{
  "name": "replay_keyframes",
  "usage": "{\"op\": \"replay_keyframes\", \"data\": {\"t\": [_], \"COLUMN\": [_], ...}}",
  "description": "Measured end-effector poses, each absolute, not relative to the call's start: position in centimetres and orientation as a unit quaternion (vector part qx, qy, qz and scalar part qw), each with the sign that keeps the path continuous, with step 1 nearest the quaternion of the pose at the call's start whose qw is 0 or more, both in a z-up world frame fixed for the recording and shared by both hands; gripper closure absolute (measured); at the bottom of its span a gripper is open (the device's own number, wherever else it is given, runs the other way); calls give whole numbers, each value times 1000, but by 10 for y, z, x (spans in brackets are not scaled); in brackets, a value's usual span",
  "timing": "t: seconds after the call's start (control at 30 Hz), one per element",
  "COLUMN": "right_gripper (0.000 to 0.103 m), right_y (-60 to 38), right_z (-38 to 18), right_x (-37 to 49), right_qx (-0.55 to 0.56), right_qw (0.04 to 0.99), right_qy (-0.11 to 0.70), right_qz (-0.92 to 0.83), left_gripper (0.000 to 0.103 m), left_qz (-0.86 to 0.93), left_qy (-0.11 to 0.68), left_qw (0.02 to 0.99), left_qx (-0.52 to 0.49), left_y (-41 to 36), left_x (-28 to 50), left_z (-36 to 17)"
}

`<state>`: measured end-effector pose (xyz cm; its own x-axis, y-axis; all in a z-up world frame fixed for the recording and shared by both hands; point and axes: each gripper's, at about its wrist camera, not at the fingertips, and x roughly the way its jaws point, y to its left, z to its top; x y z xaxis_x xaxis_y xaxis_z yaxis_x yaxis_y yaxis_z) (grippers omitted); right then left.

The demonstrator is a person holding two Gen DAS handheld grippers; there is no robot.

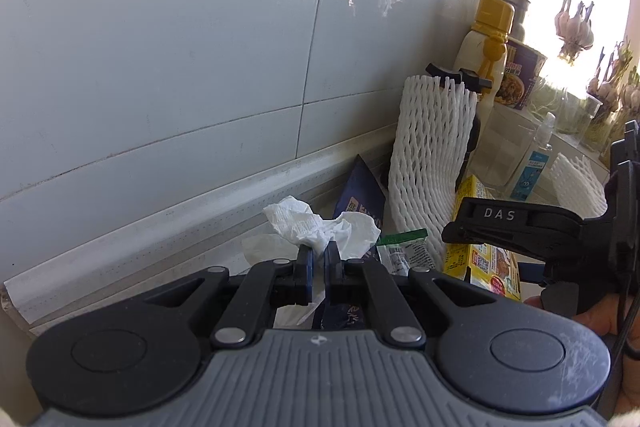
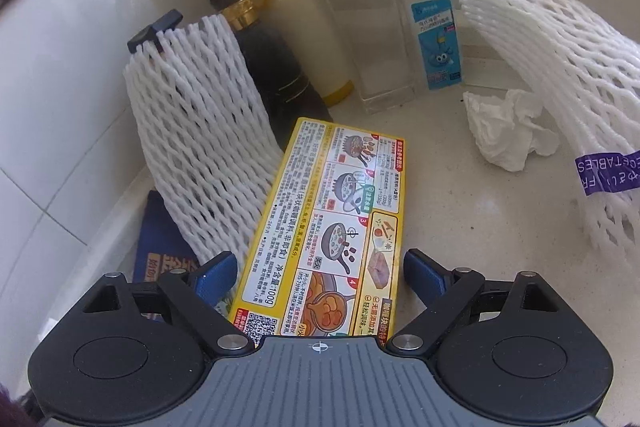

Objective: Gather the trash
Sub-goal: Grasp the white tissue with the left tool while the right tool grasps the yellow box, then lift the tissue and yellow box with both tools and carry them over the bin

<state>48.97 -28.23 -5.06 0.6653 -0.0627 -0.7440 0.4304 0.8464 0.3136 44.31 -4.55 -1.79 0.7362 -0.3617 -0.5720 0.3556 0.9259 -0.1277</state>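
Against the tiled wall, a foam net (image 2: 196,131) is standing upright, leaning over a dark bottle (image 2: 276,67), with a cream bottle (image 2: 304,7) and a spray bottle (image 2: 434,35) crowding behind. A second net (image 2: 560,95) is lying on the counter (image 2: 460,227) to the right, a purple label on it, and a crumpled tissue (image 2: 504,131) is sitting just beside that net. A blue packet (image 2: 160,247) is lying under the upright net's foot.

The right gripper (image 2: 318,275) is gaping wide, its blue pads either side of a yellow box (image 2: 332,227) that is lying flat; neither pad is clearly touching it.

The left gripper (image 1: 318,259) is clenching a white tissue (image 1: 316,227), pads nearly together on the paper, which is bunching above them. A green-edged wrapper (image 1: 404,247) is lying just right of it.
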Motion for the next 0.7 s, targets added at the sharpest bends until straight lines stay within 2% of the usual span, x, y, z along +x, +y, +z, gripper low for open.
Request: {"op": "replay_keyframes", "data": {"t": [0.07, 0.3, 0.7], "right_gripper": [22, 23, 23], "right_y": [-278, -283, -270], "right_z": [-51, -32, 32], "right_x": [488, 472, 405], "right_qx": [225, 222, 198], "right_qw": [886, 893, 914], "right_qy": [380, 366, 339], "right_qz": [-143, -140, -103], "left_gripper": [98, 98, 98], "left_qz": [-194, -196, -191], "left_qy": [308, 306, 295], "left_qw": [931, 932, 936], "left_qx": [-3, -10, -24], "left_y": [-44, -33, 1], "left_x": [443, 437, 385], "left_z": [-19, -15, 17]}}
